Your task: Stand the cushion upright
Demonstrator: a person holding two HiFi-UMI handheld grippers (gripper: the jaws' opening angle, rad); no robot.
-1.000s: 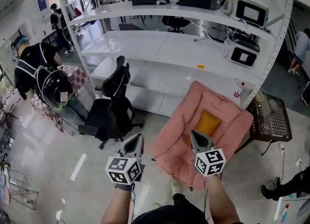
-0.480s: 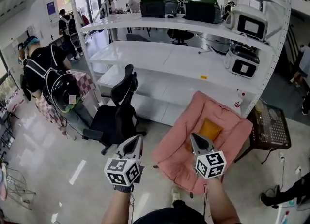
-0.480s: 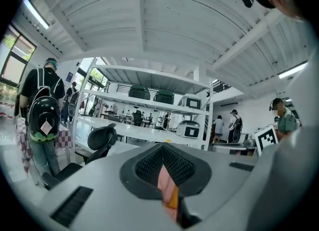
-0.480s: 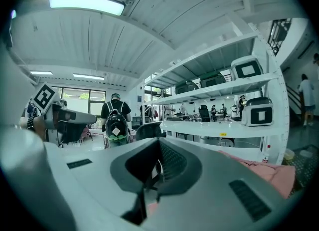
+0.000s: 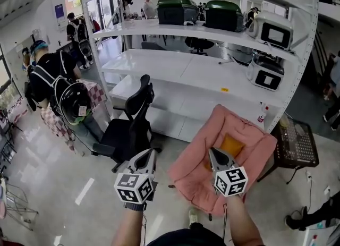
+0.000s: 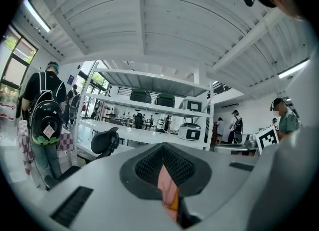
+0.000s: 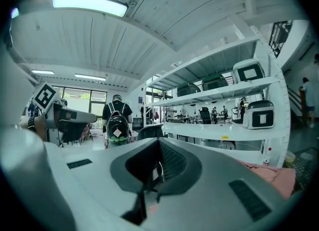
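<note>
The orange cushion (image 5: 229, 146) lies flat on the seat of the pink chair (image 5: 255, 133) (just beside the white shelving (image 5: 202, 75)). The left gripper (image 5: 152, 152) and right gripper (image 5: 212, 150) hover near it, fingers closed together, holding nothing.

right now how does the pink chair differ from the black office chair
The pink chair is wide, soft and quilted; the black office chair is slim, with a narrow back. The pink chair holds an orange cushion; the black office chair shows none. In the head view the pink chair is at right, the black office chair at left. Both stand on the floor before the white shelving.
</note>
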